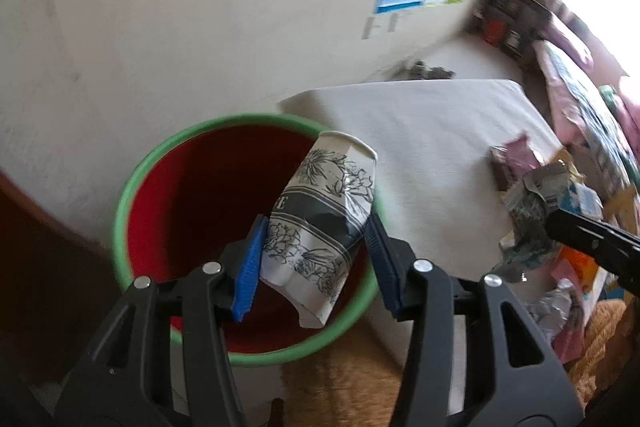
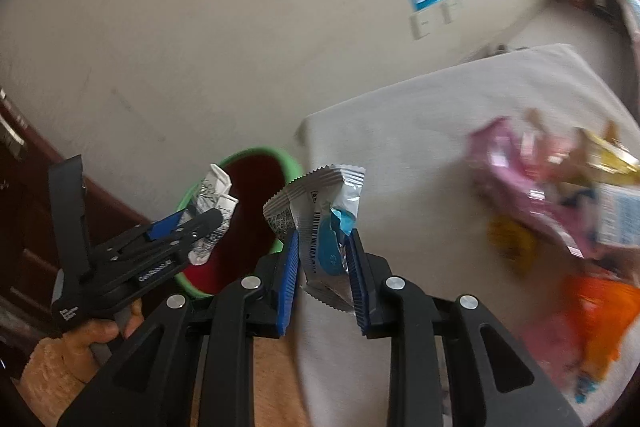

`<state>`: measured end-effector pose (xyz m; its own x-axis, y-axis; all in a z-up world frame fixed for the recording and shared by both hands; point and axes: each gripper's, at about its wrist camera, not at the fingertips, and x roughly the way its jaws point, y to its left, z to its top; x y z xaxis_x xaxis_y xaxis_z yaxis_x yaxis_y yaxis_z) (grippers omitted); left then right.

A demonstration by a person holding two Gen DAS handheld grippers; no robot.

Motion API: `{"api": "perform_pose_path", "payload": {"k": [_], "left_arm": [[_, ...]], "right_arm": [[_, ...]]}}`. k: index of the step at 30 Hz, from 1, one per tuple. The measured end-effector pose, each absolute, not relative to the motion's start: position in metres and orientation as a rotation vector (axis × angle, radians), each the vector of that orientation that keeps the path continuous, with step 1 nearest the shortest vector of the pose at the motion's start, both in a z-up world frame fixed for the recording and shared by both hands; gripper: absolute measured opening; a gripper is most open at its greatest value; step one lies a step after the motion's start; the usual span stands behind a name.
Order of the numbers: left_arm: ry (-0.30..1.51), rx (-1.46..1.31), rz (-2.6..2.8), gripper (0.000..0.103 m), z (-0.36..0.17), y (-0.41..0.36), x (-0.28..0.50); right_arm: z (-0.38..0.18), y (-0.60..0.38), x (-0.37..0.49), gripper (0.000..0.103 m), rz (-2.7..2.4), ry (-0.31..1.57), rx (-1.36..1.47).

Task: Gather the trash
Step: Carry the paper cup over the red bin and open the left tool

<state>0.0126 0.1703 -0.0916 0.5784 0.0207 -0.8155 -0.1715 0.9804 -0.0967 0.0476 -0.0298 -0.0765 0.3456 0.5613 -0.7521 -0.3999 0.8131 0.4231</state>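
A crushed paper cup [image 1: 320, 227] with black flower print hangs over the mouth of a red bin with a green rim [image 1: 132, 187], and my left gripper [image 1: 316, 255] is shut on it. The right wrist view shows that same left gripper [image 2: 192, 223] at the left with the cup [image 2: 214, 199] above the bin [image 2: 292, 167]. My right gripper [image 2: 324, 267] is shut on a silver and blue snack wrapper [image 2: 324, 223], held over the near corner of the white table [image 2: 420, 147], just right of the bin.
A pile of wrappers and crumpled paper [image 1: 532, 211] lies on the white table [image 1: 420, 131]; in the right wrist view it shows as pink, yellow and orange packets [image 2: 540, 167]. A pale wall stands behind the bin. A hand in an orange sleeve [image 2: 92, 335] holds the left gripper.
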Motion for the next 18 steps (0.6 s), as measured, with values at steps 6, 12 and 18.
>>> {"api": "perform_pose_path", "payload": {"k": [6,12,18], "left_arm": [[0.97,-0.236,0.193,0.048,-0.106,0.21,0.0],[0.977,-0.271,0.239,0.05,-0.112,0.225,-0.005],[0.972,-0.279,0.271,0.068,-0.116,0.226,-0.007]], "right_arm": [[-0.087,0.026,0.06,0.025,0.712,1.093,0.15],[-0.084,0.061,0.071,0.047,0.77,1.091,0.172],[-0.079,0.048,0.07,0.06,0.751,1.071,0.214]]}}
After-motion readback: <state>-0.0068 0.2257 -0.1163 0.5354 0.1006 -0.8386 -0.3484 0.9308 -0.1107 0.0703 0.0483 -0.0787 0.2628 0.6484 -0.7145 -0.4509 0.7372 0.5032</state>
